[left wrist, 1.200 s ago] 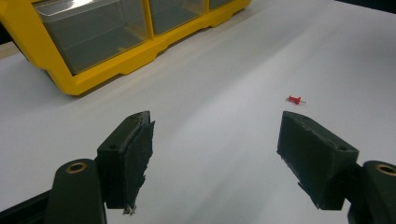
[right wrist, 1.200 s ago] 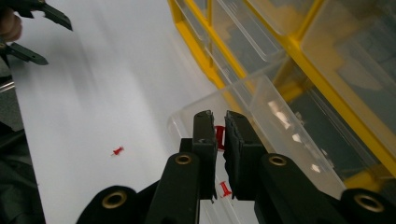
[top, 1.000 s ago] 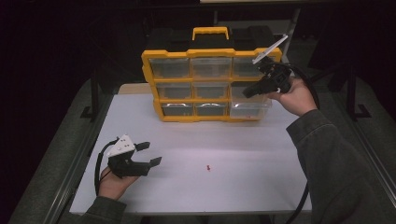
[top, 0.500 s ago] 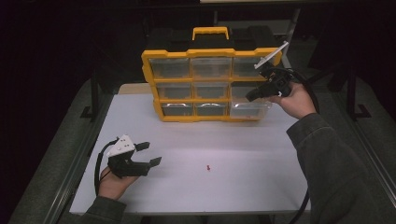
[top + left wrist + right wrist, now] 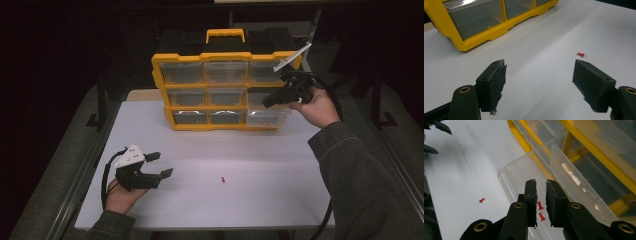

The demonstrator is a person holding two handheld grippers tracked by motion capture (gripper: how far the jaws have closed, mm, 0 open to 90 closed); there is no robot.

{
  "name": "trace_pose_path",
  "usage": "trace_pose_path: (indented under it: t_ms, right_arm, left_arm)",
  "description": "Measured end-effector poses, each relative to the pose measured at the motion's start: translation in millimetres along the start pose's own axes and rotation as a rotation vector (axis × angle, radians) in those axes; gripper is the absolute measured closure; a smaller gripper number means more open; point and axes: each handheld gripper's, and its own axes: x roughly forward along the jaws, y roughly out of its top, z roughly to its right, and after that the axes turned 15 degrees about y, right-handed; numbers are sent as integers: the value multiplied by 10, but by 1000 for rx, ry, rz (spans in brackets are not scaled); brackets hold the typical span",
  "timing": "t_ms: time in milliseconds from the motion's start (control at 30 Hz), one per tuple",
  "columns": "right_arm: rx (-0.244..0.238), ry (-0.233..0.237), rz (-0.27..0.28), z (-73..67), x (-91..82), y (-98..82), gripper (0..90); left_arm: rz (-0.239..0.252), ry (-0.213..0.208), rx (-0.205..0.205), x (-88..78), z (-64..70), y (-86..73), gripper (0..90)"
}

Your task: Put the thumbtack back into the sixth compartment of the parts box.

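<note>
At the right of the high view, the right hand and its right gripper have shifted slightly up and to the right, from the organizer's lower right drawer towards its middle row. That drawer stands pulled out.

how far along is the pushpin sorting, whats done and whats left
Done, it seems: two red pushpins already lie in the pulled-out clear drawer of the yellow organizer. In hand: the right gripper hovers over that drawer, jaws nearly closed with nothing between them. Left: one red pushpin lies on the white table, near the open left gripper.
</note>
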Motion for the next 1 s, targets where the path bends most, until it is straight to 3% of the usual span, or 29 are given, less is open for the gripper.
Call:
trace_pose_path:
  t_ms: [433,633,667,1000]
  right_arm:
    - [-82,45,14,-328,-30,130,749]
    - [-112,73,14,-458,14,149,736]
    - [-137,81,11,-493,40,142,734]
    - [-165,123,0,-640,218,76,718]
  left_arm:
    - [-3,1,7,-1,3,3,261]
    - [1,2,1,-1,3,3,261]
    - [1,1,3,3,4,3,261]
    - [3,0,0,5,5,2,261]
